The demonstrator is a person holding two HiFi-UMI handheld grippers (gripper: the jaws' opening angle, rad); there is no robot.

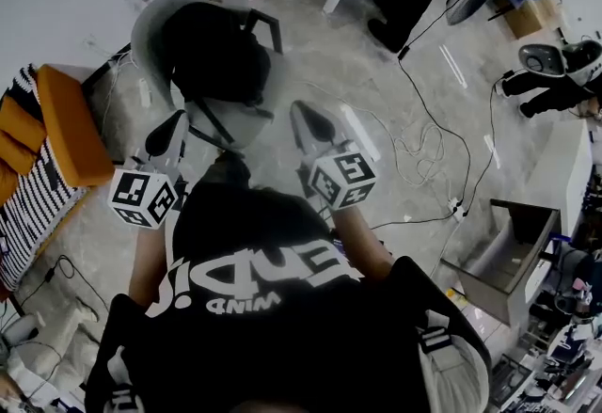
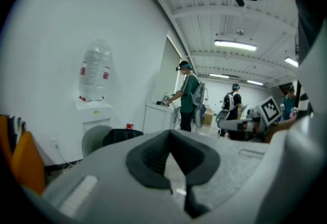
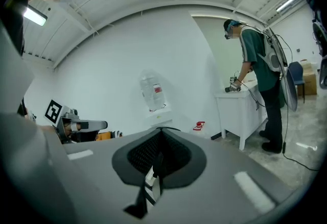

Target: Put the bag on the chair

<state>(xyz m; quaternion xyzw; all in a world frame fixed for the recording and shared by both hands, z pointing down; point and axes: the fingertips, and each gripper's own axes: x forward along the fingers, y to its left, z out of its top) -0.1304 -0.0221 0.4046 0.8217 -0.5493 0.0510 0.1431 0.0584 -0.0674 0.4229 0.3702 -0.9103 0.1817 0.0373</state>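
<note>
A black bag [image 1: 212, 54] lies on the seat of a grey shell chair [image 1: 150, 30] ahead of me on the marble floor. In the left gripper view the bag [image 2: 122, 136] and the chair [image 2: 94, 140] show low at the left, just past the jaws. My left gripper [image 1: 177, 124] hangs close to the chair's near edge, shut and empty. My right gripper [image 1: 305, 115] is to the right of the chair, also shut with nothing in it. Seen along their own jaws, the left gripper [image 2: 171, 133] and the right gripper [image 3: 161, 133] each have their jaws closed together.
An orange cushion [image 1: 71, 124] with striped fabric lies left of the chair. A water dispenser [image 2: 94, 75] stands at the wall behind it. Cables [image 1: 423, 138] trail across the floor at right. A person [image 3: 263, 65] works at a white table [image 3: 242, 100]. Other people stand further back.
</note>
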